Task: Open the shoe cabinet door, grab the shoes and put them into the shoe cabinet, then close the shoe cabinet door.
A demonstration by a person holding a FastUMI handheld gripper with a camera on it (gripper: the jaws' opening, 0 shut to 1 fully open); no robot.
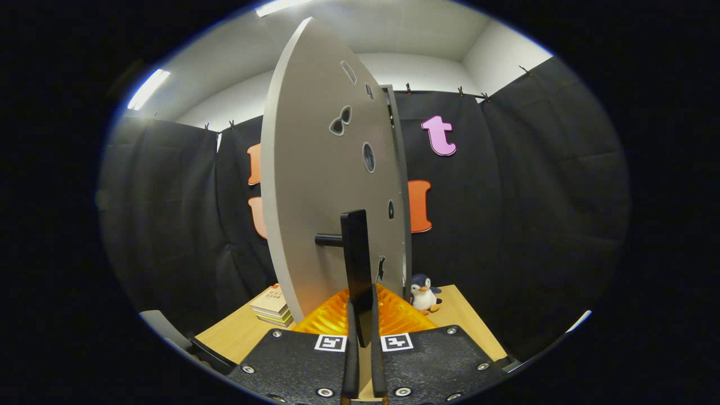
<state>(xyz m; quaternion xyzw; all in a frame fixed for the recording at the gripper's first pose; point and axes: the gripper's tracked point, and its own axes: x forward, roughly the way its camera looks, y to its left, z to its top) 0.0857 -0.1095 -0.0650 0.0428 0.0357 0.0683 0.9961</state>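
The shoe cabinet door (315, 185) is a pale grey panel with small cut-out holes. It stands swung out and I see it almost edge-on, just ahead of me. Its black bar handle (356, 253) stands off the panel on a short black stub (329, 240). The bar's lower end runs down between my fingers. My gripper (360, 306) is shut on this handle, with both fingers pressing its sides. The cabinet's front edge (398, 169) shows as a narrow grey strip behind the door's hinge side.
A small penguin toy (423, 295) sits on the wooden table (469, 323), right of the door's foot. A short stack of books (273, 306) lies to the left of the door. Black cloth walls close the booth all round.
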